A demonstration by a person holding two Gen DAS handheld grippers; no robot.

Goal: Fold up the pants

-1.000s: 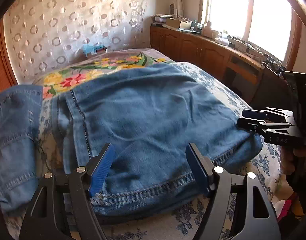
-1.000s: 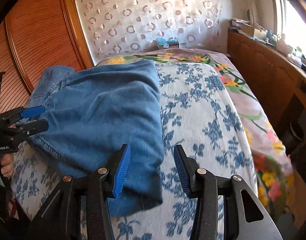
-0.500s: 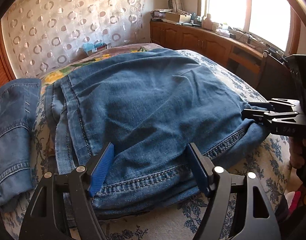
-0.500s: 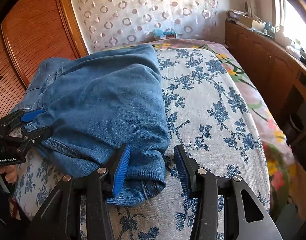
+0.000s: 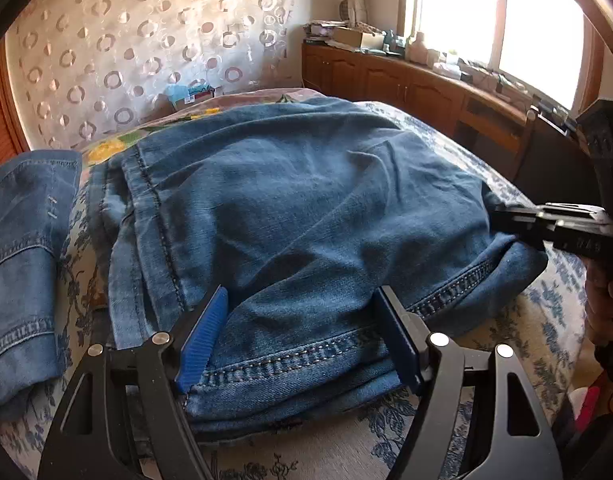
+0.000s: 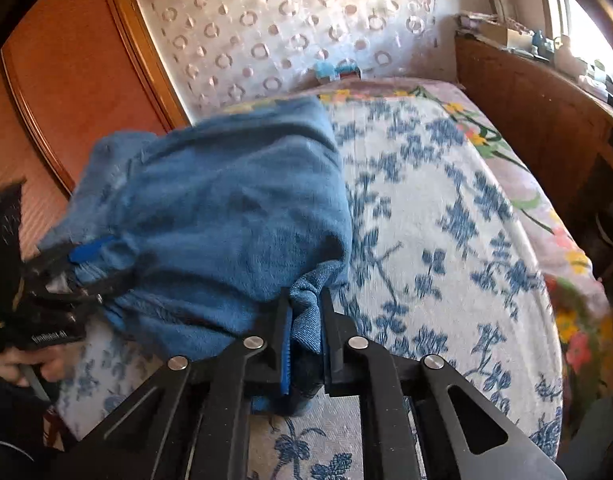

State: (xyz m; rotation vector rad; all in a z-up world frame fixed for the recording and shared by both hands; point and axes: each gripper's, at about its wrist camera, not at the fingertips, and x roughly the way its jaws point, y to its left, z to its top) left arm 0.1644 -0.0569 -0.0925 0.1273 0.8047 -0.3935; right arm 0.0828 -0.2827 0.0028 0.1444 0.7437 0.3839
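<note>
Folded blue jeans (image 5: 306, 208) lie on the flowered bed sheet (image 5: 546, 320). My left gripper (image 5: 298, 336) stands wide over the near stitched hem, which runs between its blue pads (image 5: 202, 340); I see no pinch. In the right wrist view, blurred, the jeans (image 6: 226, 208) bunch to the left and my right gripper (image 6: 306, 320) has its jaws closing, with the near corner fold of denim pinched between the pads. In the left wrist view the right gripper (image 5: 546, 224) shows at the jeans' right corner. The left gripper (image 6: 86, 268) shows at the left of the right wrist view, denim between its fingers.
A second piece of denim (image 5: 22, 240) lies at the left of the bed. Bare sheet (image 6: 426, 240) stretches to the right of the jeans. A wooden cabinet (image 5: 386, 76) with clutter runs under the window; an orange wardrobe (image 6: 66, 80) stands on the other side. A hand (image 6: 26, 364) holds the left gripper.
The right gripper's jaws have come together on the jeans' near corner, which they stood around before. The left gripper keeps the same width at the hem.
</note>
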